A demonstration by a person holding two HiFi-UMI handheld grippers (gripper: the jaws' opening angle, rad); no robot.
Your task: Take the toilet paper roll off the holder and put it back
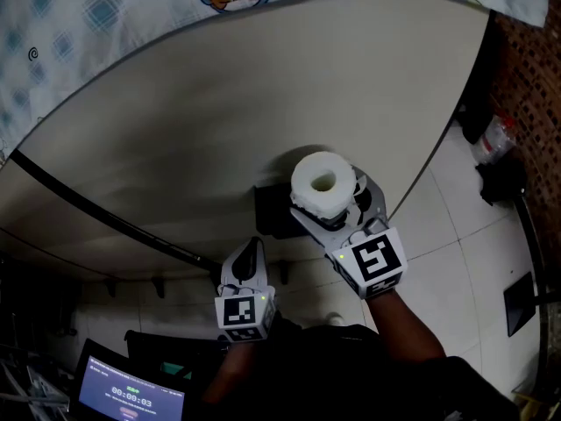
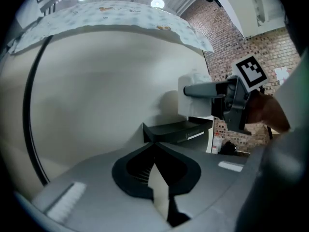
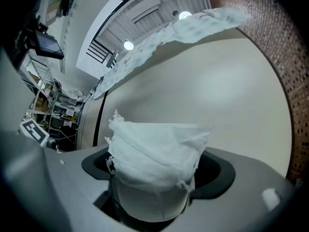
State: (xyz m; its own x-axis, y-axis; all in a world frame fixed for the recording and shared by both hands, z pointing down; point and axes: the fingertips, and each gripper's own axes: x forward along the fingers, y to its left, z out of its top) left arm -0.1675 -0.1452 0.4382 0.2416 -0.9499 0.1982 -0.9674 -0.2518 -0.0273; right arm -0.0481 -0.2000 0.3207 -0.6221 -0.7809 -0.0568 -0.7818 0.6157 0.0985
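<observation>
Your right gripper (image 1: pixel 340 210) fingers clamp wide on the toilet paper roll (image 1: pixel 321 182), left gripper (image 1: pixel 250 257) fingers closed and empty; line it up squarely over the holder (image 1: pixel 272 210).

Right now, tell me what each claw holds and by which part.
The right claw grips the toilet paper roll by its curved outer sides, one jaw on each side. The left claw is shut and holds nothing.

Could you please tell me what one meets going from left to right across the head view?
Lit screen → left gripper → toilet paper roll → dark object on the tiled floor.
</observation>
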